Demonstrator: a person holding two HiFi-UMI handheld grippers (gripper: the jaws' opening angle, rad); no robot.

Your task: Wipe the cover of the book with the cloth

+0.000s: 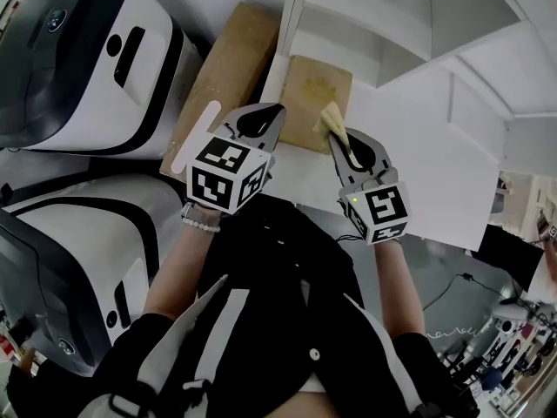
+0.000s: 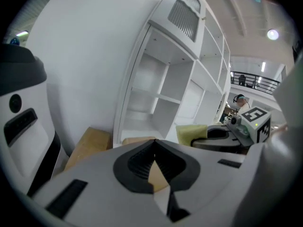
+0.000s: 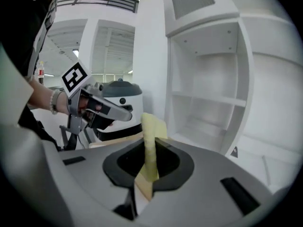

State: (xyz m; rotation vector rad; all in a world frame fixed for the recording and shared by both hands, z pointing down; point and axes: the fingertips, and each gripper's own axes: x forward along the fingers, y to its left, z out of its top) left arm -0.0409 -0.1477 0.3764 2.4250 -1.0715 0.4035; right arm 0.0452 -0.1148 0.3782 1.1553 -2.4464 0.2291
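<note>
1. Head view: your left tongs (image 1: 274, 116) are pressed together with nothing in them. Your right tongs (image 1: 338, 138) pinch the yellow cloth (image 1: 331, 118) by one edge. Both hang over the near edge of the book (image 1: 313, 90). It lies flat, cover up, on the white bench (image 1: 435, 181) at the foot of the shelf (image 1: 383, 24), with a brown box (image 1: 222, 77) just to its left. The cloth does not seem to touch the cover.

2. Left gripper view: the tips of the left tongs (image 2: 154, 148) meet and hold no thing. Beyond them the book (image 2: 137, 140) shows as a tan strip. To the right, the cloth (image 2: 191, 132) pokes out of the right tongs (image 2: 210, 135).

3. Right gripper view: the right tongs (image 3: 150, 162) are clamped on the cloth (image 3: 151, 136), which stands past the tips as a folded wad. The left tongs (image 3: 124, 113) sit to the left, apart from it.

4. Handling, as I judge it:
   - The cloth is soft and light, and it will buckle and trail under a stroke. Your grip near one edge leaves the free part to do the wiping.
   - The book is stiff and flat, and it may slide on the smooth bench when rubbed.
   - Pin a near corner of the cover with the closed left tongs, then lay the cloth flat and wipe away from that corner.
   - Wiping looks not yet begun.
</note>
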